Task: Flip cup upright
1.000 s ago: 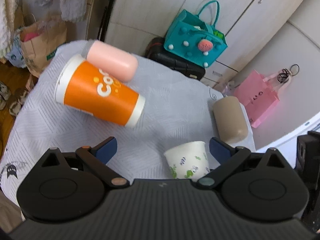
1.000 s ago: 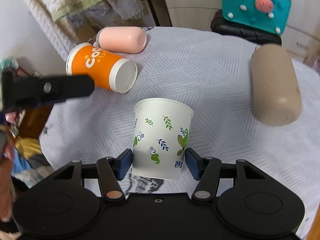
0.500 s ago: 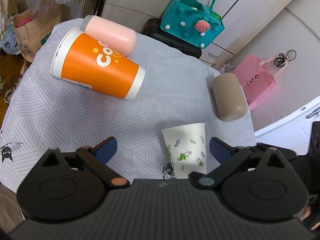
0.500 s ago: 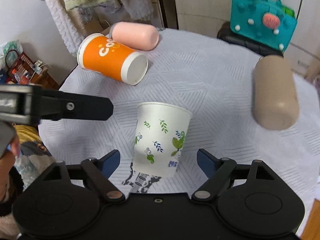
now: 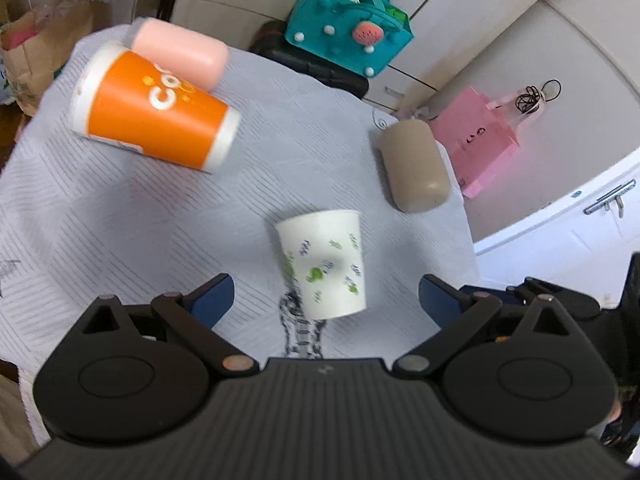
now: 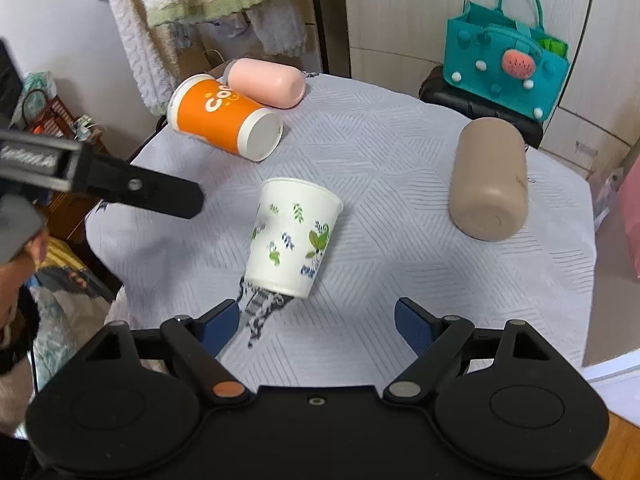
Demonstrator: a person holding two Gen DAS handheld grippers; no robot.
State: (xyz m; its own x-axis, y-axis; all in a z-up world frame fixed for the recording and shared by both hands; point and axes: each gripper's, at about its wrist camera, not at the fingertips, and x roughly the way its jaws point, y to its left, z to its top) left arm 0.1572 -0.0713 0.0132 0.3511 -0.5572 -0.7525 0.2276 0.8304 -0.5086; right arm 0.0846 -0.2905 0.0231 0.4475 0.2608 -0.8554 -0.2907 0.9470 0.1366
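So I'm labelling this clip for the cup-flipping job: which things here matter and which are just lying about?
Belongs to the job:
white leaf-print cup, standing upright
right gripper, open
orange cup, on its side

Just lying about:
pink tumbler
tan tumbler
teal bag
pink bag

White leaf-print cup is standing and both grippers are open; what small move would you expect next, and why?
Probably a reach by the left hand-held gripper toward the orange paper cup, which lies on its side against the pink tumbler. The leaf-print paper cup stands rim-up on the grey tablecloth, free of the open right hand-held gripper, so it looks finished. The tan tumbler also lies on its side.
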